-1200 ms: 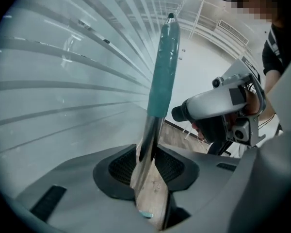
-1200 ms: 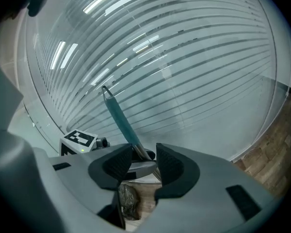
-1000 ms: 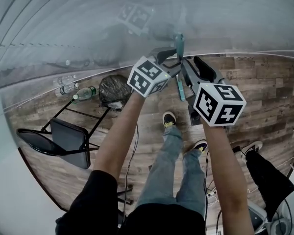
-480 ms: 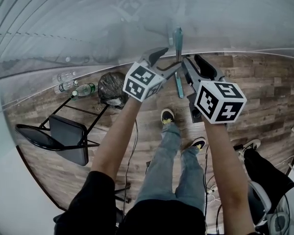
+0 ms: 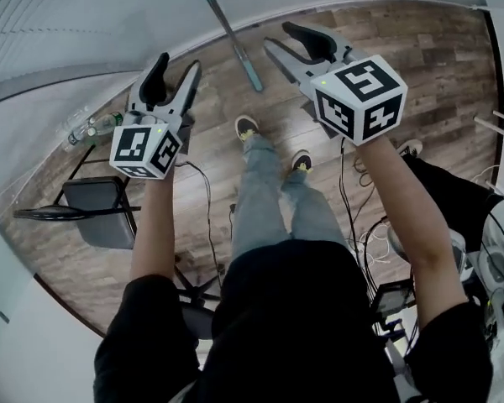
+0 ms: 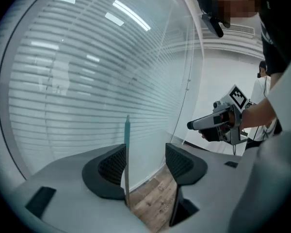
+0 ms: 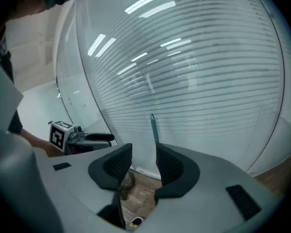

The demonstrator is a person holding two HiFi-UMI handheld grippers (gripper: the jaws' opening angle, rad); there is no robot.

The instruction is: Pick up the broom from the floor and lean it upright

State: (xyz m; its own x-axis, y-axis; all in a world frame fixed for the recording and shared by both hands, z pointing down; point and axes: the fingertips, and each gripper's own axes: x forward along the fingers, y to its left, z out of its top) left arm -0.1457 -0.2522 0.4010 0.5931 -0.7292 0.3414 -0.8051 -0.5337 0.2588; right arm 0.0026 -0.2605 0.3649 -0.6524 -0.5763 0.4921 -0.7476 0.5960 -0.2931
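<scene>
**A:** What has changed in front of the glass wall [image 5: 84, 23]?

**B:** On the wooden floor [image 5: 420, 65], the folding chair [image 5: 88, 212] sits by the left edge as before. The change is the broom [image 5: 227, 28]. It stands alone now, with its foot on the boards near the floor's far edge and its handle slanting up against the glass. A second ago both claws crowded that handle. Now they're pulled well back from it.

**A:** Are they carrying anything?

**B:** No. The left gripper [image 5: 178, 64] has just been opening its jaws, and they're spread wide with nothing between them. In its own view the handle only lines up with the gap, far off at the wall. The right gripper [image 5: 279, 37] is spread and empty too.

**A:** So is the job done?

**B:** I'd say so, since the broom leans upright with nothing holding it. The one risk I see is its foot sliding out on the smooth boards.

**A:** Anything smaller?

**B:** Just the bottles [image 5: 92, 127] at the wall beyond the chair.
</scene>
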